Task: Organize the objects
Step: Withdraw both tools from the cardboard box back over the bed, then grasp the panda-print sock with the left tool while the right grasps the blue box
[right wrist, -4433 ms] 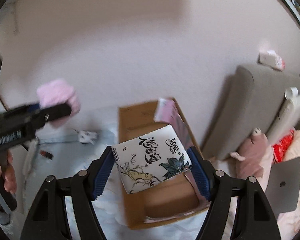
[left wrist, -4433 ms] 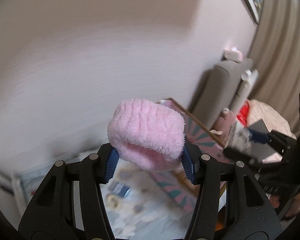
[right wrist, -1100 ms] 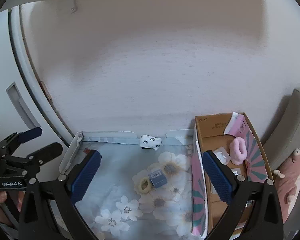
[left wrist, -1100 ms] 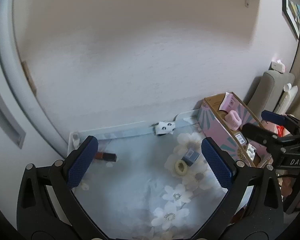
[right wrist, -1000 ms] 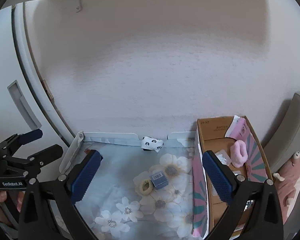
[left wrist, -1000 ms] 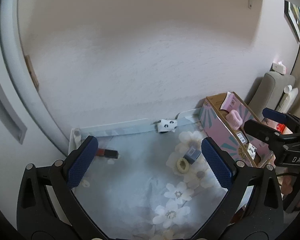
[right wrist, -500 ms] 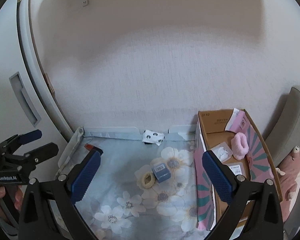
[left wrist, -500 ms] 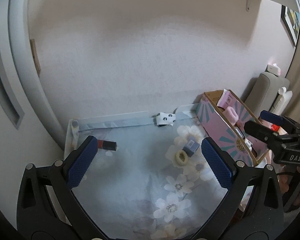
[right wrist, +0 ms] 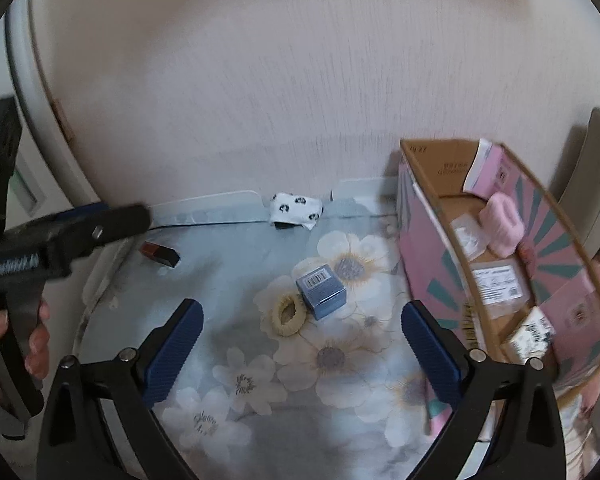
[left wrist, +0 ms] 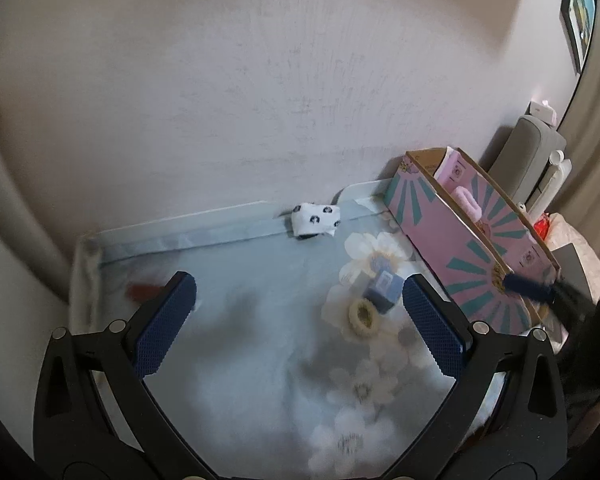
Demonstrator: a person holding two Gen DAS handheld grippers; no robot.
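Between the spread blue pads of the right gripper (right wrist: 302, 334) nothing is held; its jaws stand wide open above the flowered cloth (right wrist: 332, 360). The left gripper (left wrist: 300, 320) is just as wide and just as empty, hovering over the same cloth.

Just ahead of the right gripper lie a small blue box (right wrist: 321, 291) with a barcode on top, hard-edged and glossy, and a cream scrunchie (right wrist: 286, 316), soft, fuzzy and ring-shaped. The two sit touching or very nearly so. I would guess that is the trouble spot: a grab at the box could snag the scrunchie too, or the pads could slip on the box's slick faces and knock it sideways.

Further back, against the wall, rests a white rolled cloth with dark spots (right wrist: 296, 210), limp and easy to squash. Off to the left lies a red and black tube (right wrist: 160, 253), small and smooth, likely to roll if nudged.

At the right stands the cardboard box (right wrist: 428, 280), pink with teal rays outside, plain brown inside, already holding a fluffy pink band (right wrist: 502, 224) and some flat packets. Its thin wall might catch a gripper coming in low.
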